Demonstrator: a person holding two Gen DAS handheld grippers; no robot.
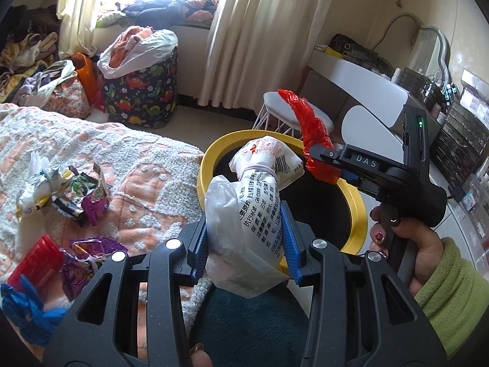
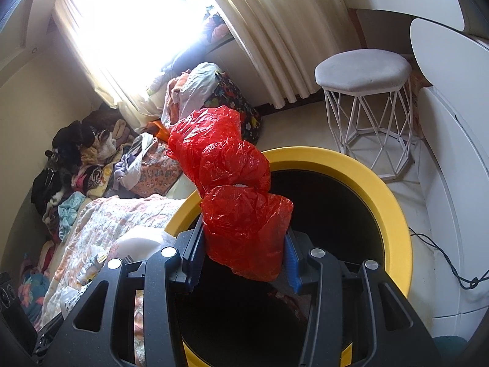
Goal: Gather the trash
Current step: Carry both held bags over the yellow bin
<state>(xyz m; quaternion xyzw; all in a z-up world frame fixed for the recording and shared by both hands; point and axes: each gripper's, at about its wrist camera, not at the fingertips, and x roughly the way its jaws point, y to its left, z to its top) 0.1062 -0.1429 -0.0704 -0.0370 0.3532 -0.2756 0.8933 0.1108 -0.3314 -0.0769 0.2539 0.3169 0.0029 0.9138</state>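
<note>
Trash was seen in both tongs at once. A white printed plastic bag (image 1: 259, 202), bunched and tied near its top with a pale band, was clamped between the blue pads of the left tongs (image 1: 244, 238), its upper end reaching over the near rim of the yellow bin (image 1: 356, 211). A crumpled red plastic bag (image 2: 241, 189) was pinched in the right tongs (image 2: 244, 260), held above the bin's dark opening; in the left wrist view the same red bag (image 1: 308, 128) was seen sticking up from the right tongs (image 1: 321, 156), gripped by a hand (image 1: 406, 238) with dark red nail polish and a green sleeve.

The yellow bin (image 2: 394, 211), black inside, was seen standing on the floor just beside the bed (image 1: 146, 165). More trash was noted lying on the bed's orange and white cover: a heap of crumpled snack wrappers (image 1: 67, 192), a red packet (image 1: 33, 260), purple wrappers (image 1: 88, 260) and a blue glove (image 1: 27, 312).

Beyond the bin, a white wire-frame stool (image 2: 363, 98) was recorded near the white counter (image 1: 360, 76). A dinosaur-print hamper (image 1: 143, 91) stuffed with clothes was noted by the curtains (image 1: 244, 30).
</note>
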